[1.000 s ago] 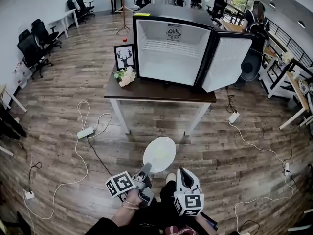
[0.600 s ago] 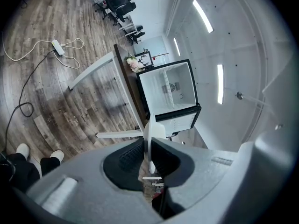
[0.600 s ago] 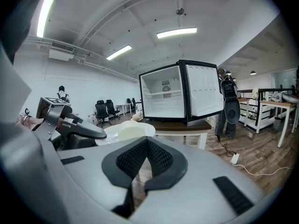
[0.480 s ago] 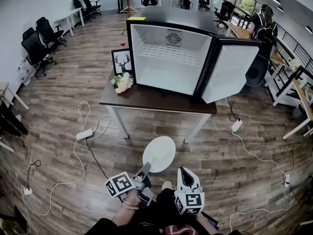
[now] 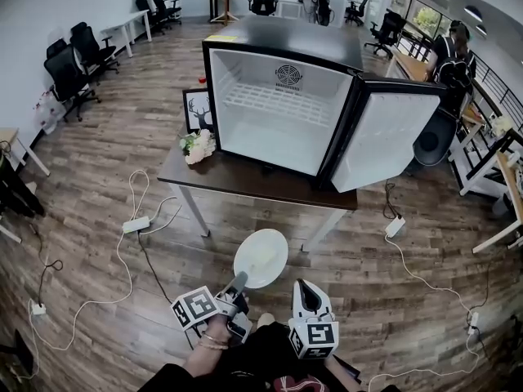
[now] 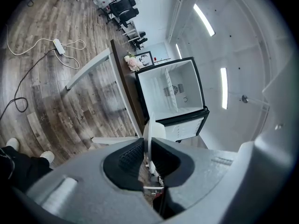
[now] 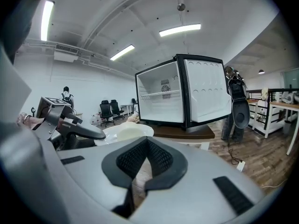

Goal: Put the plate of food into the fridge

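A white plate [image 5: 261,257] with a pale mound of food hangs level over the wood floor, short of the table [image 5: 245,183]. My left gripper [image 5: 239,284] is shut on its near rim; in the left gripper view the plate [image 6: 149,130] runs edge-on between the pads of that gripper [image 6: 146,154]. My right gripper [image 5: 302,288] hangs beside it on the right, shut and empty, its jaw tips [image 7: 146,143] meeting. From there the plate [image 7: 125,132] shows at left. The black fridge [image 5: 278,104] stands on the table, door [image 5: 382,135] swung open to the right, white inside, one wire shelf.
A framed deer picture [image 5: 198,109] and a flower bunch [image 5: 196,146] stand on the table left of the fridge. White cables and power strips [image 5: 135,224] lie on the floor. Office chairs [image 5: 72,72] line the left wall. A person [image 5: 454,55] and a black fan [image 5: 435,147] are beyond the open door.
The table and fridge have drawn nearer and look larger in the head view. Both grippers and the plate keep the same places relative to each other.
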Tool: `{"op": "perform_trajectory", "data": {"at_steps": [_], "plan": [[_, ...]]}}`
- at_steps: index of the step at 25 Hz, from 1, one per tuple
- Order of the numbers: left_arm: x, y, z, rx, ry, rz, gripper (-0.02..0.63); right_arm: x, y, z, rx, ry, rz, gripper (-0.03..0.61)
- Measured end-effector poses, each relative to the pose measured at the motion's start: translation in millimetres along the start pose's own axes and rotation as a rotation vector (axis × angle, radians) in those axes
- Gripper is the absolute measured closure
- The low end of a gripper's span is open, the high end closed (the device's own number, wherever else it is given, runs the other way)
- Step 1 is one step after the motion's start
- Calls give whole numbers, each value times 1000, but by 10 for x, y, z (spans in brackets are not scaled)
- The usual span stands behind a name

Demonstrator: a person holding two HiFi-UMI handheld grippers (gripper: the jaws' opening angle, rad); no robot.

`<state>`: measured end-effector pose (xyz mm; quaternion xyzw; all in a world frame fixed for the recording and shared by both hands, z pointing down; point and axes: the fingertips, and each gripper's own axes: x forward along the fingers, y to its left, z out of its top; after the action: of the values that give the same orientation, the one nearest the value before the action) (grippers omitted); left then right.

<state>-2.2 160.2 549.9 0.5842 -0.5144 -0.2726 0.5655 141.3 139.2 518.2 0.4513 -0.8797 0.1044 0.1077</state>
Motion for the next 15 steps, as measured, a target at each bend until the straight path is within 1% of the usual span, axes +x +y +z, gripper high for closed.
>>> {"op": "perform_trajectory", "data": {"at_steps": [5,10,15], "plan": [[203,-55,-21,-6,-22,-2,571,98,-190,3,-10,0,23,571],[309,-83,-18,-15,-48,0,571,134,-299,-14,-5,5,38,571],[390,-88,-13,-15,-54,13,571,186,-374,-16,-8,4,43,571]]}}
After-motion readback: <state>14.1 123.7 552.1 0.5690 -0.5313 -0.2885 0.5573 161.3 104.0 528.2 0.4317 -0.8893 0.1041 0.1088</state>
